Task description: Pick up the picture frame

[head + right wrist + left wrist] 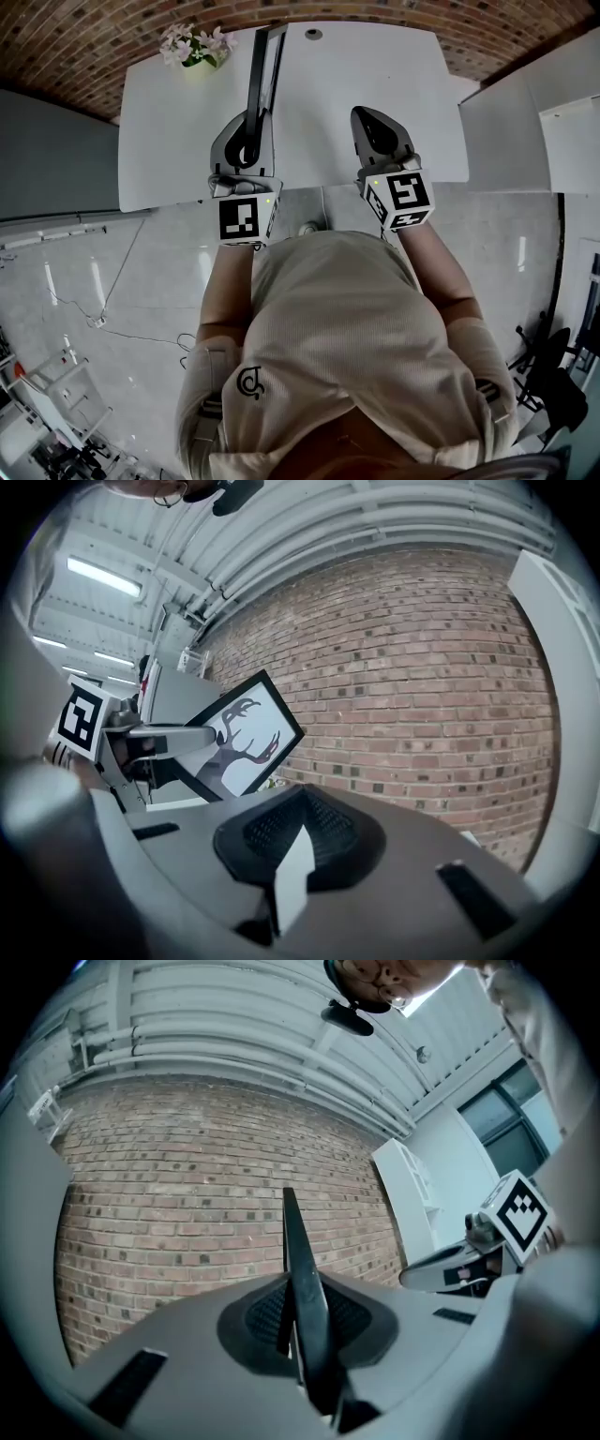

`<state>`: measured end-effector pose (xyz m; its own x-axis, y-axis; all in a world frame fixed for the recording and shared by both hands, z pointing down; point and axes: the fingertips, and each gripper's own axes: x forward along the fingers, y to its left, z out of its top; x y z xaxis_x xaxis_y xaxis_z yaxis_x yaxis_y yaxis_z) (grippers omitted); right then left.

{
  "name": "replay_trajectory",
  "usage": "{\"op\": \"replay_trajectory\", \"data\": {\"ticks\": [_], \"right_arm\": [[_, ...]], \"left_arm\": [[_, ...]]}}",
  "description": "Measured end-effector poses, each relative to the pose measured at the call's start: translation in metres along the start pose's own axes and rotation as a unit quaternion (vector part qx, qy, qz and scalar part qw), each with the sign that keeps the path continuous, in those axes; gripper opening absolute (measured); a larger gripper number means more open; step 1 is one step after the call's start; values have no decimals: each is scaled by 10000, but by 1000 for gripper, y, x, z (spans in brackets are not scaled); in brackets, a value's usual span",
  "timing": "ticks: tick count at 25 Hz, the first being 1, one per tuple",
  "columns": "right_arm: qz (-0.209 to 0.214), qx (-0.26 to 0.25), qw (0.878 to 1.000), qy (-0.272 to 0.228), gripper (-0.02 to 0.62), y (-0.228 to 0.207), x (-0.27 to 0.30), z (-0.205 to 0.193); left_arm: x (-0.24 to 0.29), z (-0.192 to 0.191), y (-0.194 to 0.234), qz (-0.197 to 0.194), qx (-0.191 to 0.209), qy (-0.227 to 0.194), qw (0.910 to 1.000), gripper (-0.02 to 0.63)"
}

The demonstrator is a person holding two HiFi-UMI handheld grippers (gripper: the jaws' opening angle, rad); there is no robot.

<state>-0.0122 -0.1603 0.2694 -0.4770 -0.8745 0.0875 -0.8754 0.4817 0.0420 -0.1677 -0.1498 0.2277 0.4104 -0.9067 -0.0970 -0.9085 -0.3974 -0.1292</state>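
Observation:
The picture frame point(262, 70) is black and thin. In the head view it stands edge-on over the white table point(375, 75), and my left gripper point(253, 117) is shut on its lower edge. The left gripper view shows the frame's dark edge point(298, 1269) rising from between the jaws of the left gripper point(302, 1321). From the right gripper view I see the frame's face point(239, 733), a dark antlered silhouette on white, tilted and lifted off the table in the left gripper point(155, 741). My right gripper point(372, 120) is shut and empty, level beside the left one point(298, 841).
A small pot of pale flowers point(195, 45) stands at the table's far left corner. A round hole point(313, 34) sits near the table's far edge. White cabinets point(525, 122) stand to the right, and a brick wall point(431, 667) lies ahead.

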Motion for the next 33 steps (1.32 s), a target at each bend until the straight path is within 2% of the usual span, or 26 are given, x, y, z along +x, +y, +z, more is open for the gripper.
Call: {"op": "replay_trajectory", "data": {"ticks": [15,22,33], "right_arm": [[89,-377,9986,-354,5,21,2,8],[86,-643,9970,-433,5,34,6,15],[69,-492,9981,-360,5,43,15,7]], "left_arm": [[2,-11,20,25,72,168,9998,52],[-4,-17,27,-11,-17,247,9997,52],[-6,-28,33,-92,-165,315,9993,52]]}}
